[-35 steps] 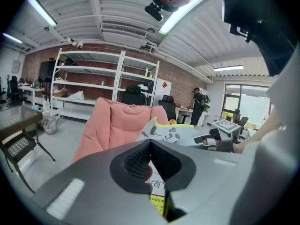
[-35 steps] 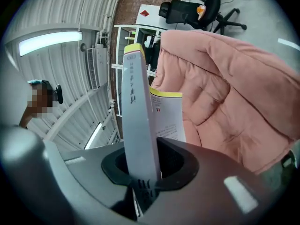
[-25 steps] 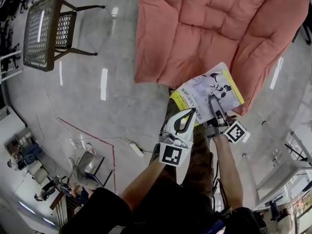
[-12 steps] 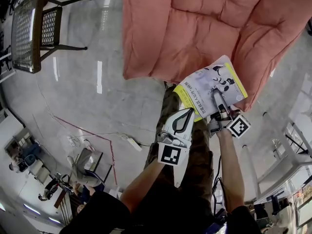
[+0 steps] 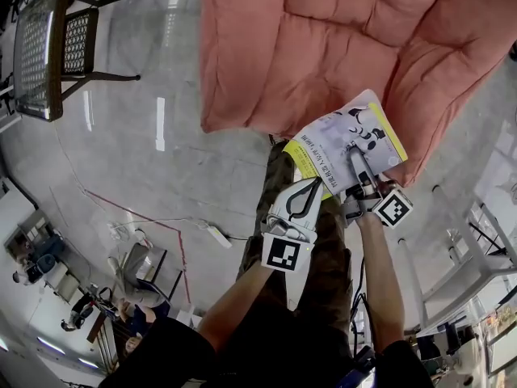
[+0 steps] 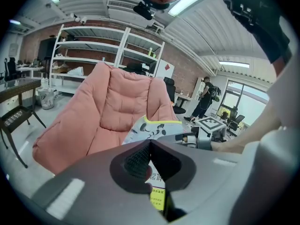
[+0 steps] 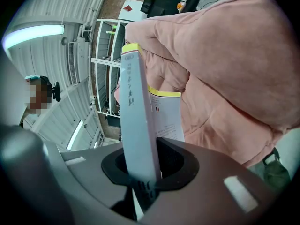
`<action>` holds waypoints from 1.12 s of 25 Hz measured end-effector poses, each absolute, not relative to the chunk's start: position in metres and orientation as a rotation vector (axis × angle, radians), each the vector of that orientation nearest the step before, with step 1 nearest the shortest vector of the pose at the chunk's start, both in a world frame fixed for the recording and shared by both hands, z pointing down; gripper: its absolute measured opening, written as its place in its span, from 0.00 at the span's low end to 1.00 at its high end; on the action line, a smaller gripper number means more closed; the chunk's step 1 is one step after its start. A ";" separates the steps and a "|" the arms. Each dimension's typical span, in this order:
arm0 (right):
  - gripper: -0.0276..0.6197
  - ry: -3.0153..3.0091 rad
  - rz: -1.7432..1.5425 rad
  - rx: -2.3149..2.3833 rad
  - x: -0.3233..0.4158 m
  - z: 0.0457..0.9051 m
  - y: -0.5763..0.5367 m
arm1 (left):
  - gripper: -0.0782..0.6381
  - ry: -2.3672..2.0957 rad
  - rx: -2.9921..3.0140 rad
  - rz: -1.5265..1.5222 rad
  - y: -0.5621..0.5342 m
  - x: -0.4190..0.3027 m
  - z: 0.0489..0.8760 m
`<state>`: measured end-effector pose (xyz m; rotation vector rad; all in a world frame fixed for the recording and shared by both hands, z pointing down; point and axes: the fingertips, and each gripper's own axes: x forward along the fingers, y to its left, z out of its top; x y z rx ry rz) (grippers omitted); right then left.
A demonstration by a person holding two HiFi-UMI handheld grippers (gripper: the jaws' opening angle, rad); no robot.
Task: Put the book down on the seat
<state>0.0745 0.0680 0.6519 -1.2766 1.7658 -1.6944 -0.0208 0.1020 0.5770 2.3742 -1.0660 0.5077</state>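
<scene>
In the head view, the book (image 5: 349,144) was pinched by its near edge in the right claw (image 5: 356,168) and held just ahead of it, over the front edge of the pink seat (image 5: 323,47). The left claw (image 5: 304,203) was kept beside it. The book would best be carried further over the cushion and laid flat before release.

In the left gripper view, the left claw was pressed together on nothing.

In the right gripper view, the book (image 7: 138,121) was clamped upright, with the seat just beyond.

Compared with a second earlier, the seat was brought nearer and the grip was unchanged.
</scene>
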 end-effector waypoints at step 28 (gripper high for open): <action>0.19 2.264 -1.398 -0.799 0.031 0.588 -0.146 | 0.11 -1.208 2.195 0.519 0.098 -0.076 0.606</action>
